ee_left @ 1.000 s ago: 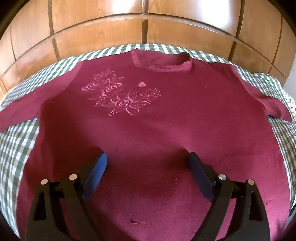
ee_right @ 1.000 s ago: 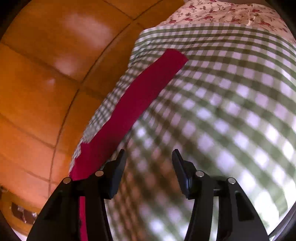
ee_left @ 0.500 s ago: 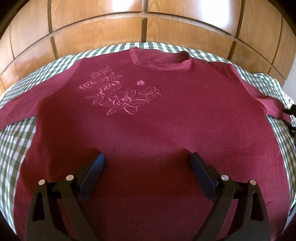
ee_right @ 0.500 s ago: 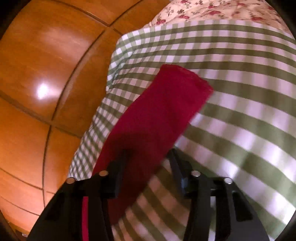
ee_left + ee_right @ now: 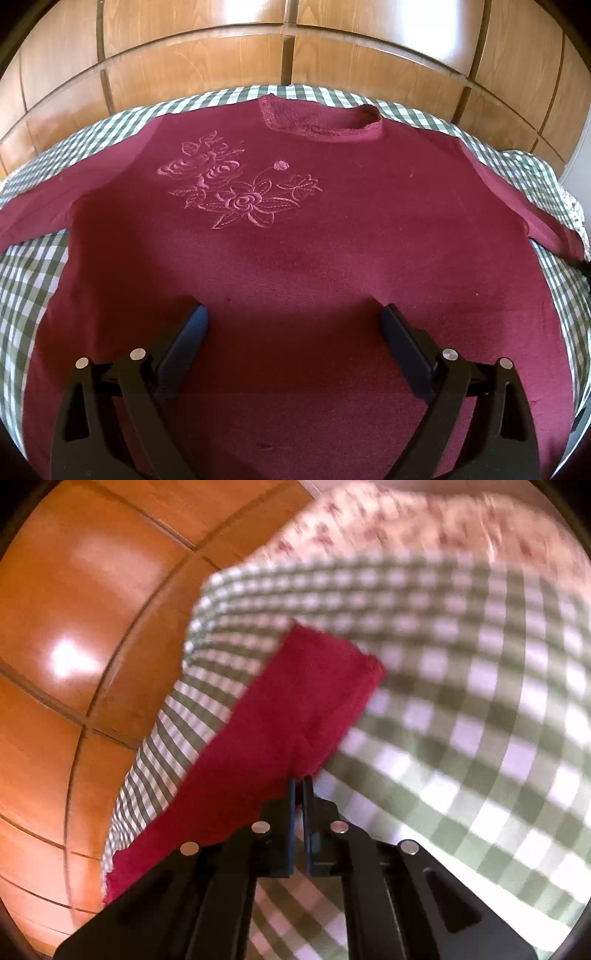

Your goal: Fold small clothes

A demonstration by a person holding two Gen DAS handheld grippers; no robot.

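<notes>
Left wrist view: the left claw (image 5: 293,325) hangs over the lower middle of a maroon sweater (image 5: 332,258), its 2 fingers spread wide with nothing between them but the cloth below; whether the tips touch the fabric I cannot tell. The sweater lies flat and face up on a green check cloth (image 5: 33,266). Ahead of the claw and a little to its left is the stitched flower design (image 5: 240,192); the collar (image 5: 321,123) is farther ahead, near the far edge of the cloth. One sleeve runs out to the claw's left, the other to its right. Wood panels (image 5: 184,70) rise beyond the cloth.

Right wrist view: the right claw (image 5: 300,786) is closed, its 2 fingers almost together and pinching the near edge of the sleeve (image 5: 295,701). The sleeve's cuff lies ahead of the claw; the rest trails back to its left. The check cloth spreads ahead and to the right, a blurred floral fabric (image 5: 424,524) lies beyond it, and wood panels stand to the left.
</notes>
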